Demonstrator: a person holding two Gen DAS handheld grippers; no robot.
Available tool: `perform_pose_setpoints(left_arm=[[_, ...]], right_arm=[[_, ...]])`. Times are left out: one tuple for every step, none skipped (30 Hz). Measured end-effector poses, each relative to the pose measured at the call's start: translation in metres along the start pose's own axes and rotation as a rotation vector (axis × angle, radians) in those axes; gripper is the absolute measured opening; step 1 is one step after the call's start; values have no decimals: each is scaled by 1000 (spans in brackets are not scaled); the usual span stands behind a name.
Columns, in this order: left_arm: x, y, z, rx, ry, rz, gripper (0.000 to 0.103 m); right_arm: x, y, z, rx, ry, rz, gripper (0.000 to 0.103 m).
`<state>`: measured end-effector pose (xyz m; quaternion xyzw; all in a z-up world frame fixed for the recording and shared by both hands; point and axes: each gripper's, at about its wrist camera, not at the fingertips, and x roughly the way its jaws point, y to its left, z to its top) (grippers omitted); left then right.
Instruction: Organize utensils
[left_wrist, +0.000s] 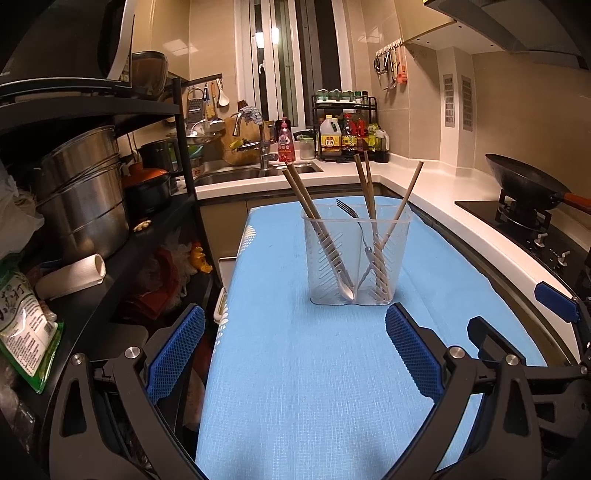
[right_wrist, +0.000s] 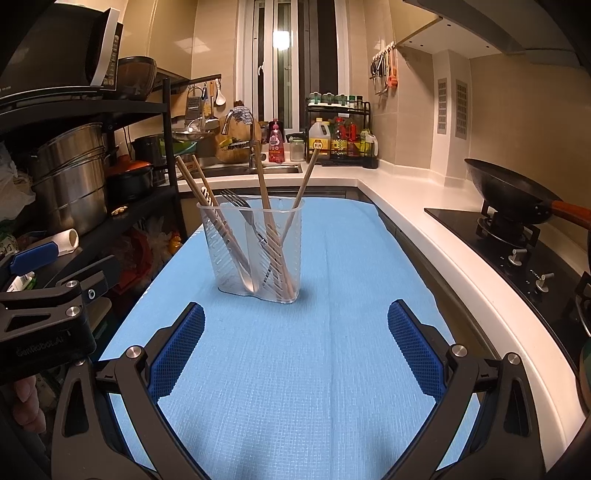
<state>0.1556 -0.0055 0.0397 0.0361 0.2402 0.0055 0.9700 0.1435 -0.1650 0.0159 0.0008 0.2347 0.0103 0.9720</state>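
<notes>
- A clear plastic utensil holder (left_wrist: 356, 254) stands upright on the blue mat (left_wrist: 314, 369) that covers the worktop, toward the mat's far half and roughly central across it.
- The holder has two compartments with slotted walls; a divider runs down its middle.
- In the left wrist view the left compartment holds a pair of wooden chopsticks (left_wrist: 306, 201), leaning left, together with a metal spoon (left_wrist: 345, 286) whose bowl rests at the bottom.
- The right compartment holds three further wooden chopsticks (left_wrist: 369, 192), two leaning left and one leaning right, crossing low in the holder.
- A metal fork (left_wrist: 349, 210) stands tines up near the divider; which compartment its handle sits in cannot be told.
- The mat around the holder carries no other utensil.
- The left tongs (left_wrist: 295, 354) are spread wide and empty, blue pads facing each other, hovering over the near part of the mat, well apart from the holder.
- The right tongs (right_wrist: 295, 343) are likewise spread wide and empty, above the mat, short of the holder.
- A black wok (left_wrist: 524, 181) sits on the gas hob to the right.
- Steel pots (left_wrist: 85, 192) occupy the black rack on the left.
- A sink (left_wrist: 236, 173) and a bottle rack (left_wrist: 347, 129) lie beyond the mat under the window.
</notes>
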Motion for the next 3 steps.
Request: perform_pose_setpoints(left_arm=[[-1,0,0,3,-4,5,95],[-1,-1,0,6,-3,2,95],[0,0,1,7,3,-2,95]], right_arm=[[0,0,0,-1,1,-2,98],[0,0,0,-1,3,-2,98],[1,1,-1,-1,6,-1,98]])
